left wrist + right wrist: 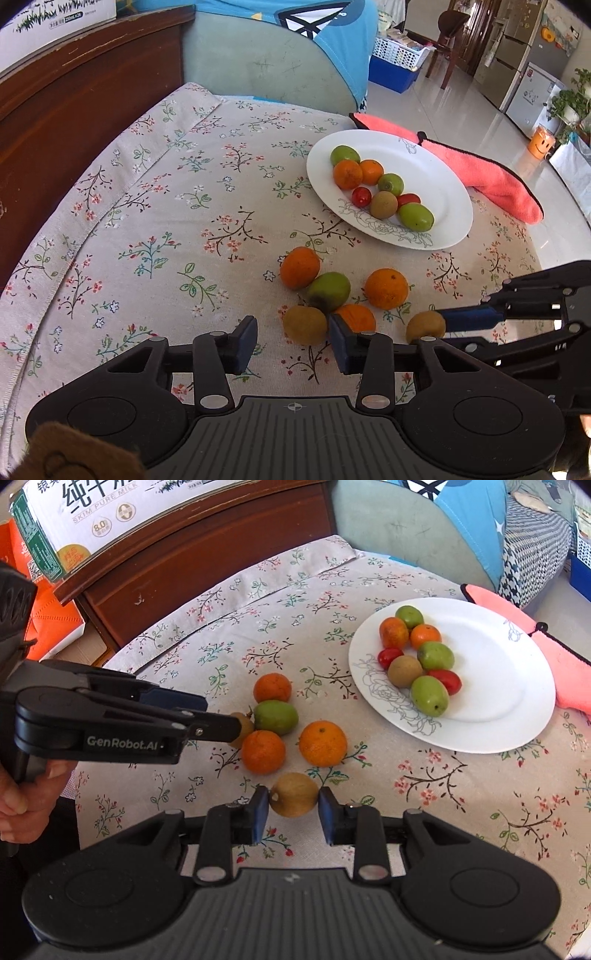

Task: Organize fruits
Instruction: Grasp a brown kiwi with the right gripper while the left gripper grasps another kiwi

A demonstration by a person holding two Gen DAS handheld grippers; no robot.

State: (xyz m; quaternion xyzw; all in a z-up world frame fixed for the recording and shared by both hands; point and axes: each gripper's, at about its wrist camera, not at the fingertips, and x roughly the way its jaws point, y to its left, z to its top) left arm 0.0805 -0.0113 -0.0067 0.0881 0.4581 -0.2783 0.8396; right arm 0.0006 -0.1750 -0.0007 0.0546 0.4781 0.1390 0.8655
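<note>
Right claw [293, 805] clenched on a brown fuzzy oval kiwi [294, 794], blue pads pressed to its two ends, low over the grey floral tablecloth [221, 627]. Angled downward, at the near edge of the loose fruit.

Left claw [293, 332] released, jaws apart, tips down at a second brown kiwi [304, 325]. Clear gap between that kiwi and the left pad; right pad very close, possibly brushing it, hard to judge past the fisheye bend. Gripped from below by a person's hand [22, 797].

Loose on the cloth beyond the claws: three round orange tangerines [272, 687] [263, 751] [322, 743] clustered around a green oval fruit [275, 717], the green one touching the far tangerine and the second kiwi.

Further back and right, a round white ceramic plate with a line-drawn flower [498, 701], carrying green fruits, tangerines, a kiwi and small red tomatoes bunched on its left half. Just behind the plate, a pink fleecy towel with dark trim [569, 672].
</note>
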